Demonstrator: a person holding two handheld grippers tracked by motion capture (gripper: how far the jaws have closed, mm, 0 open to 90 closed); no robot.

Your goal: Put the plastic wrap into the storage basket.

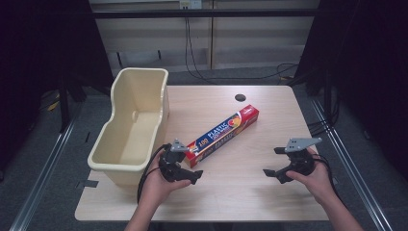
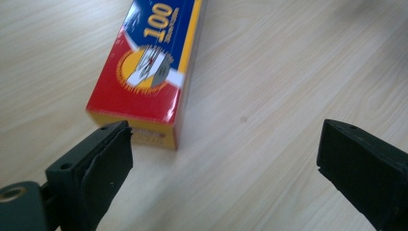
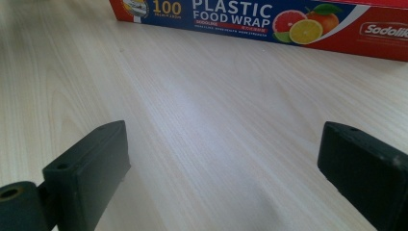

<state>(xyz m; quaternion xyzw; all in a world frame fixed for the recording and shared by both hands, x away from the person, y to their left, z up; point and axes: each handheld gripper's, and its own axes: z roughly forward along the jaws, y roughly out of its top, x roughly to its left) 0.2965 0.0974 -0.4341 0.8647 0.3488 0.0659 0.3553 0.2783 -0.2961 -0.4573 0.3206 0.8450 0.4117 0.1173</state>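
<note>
A long red and blue plastic food wrap box (image 1: pixel 223 132) lies diagonally in the middle of the wooden table (image 1: pixel 231 197). My left gripper (image 1: pixel 195 166) is open beside the box's near end, pointing right. In the left gripper view that end of the box (image 2: pixel 149 62) lies just beyond the left jaw, and the left gripper (image 2: pixel 223 139) has bare wood between its jaws. My right gripper (image 1: pixel 272 162) is held open at the right of the table, pointing left, well apart from the box. In the right gripper view the right gripper (image 3: pixel 223 134) faces the box's printed side (image 3: pixel 269 19) across bare table.
A tall cream plastic bin (image 1: pixel 132 125) stands on the table's left side, overhanging the left edge, close to my left hand. A dark round hole (image 1: pixel 240 97) sits near the table's far edge. Bare wood lies between the two grippers.
</note>
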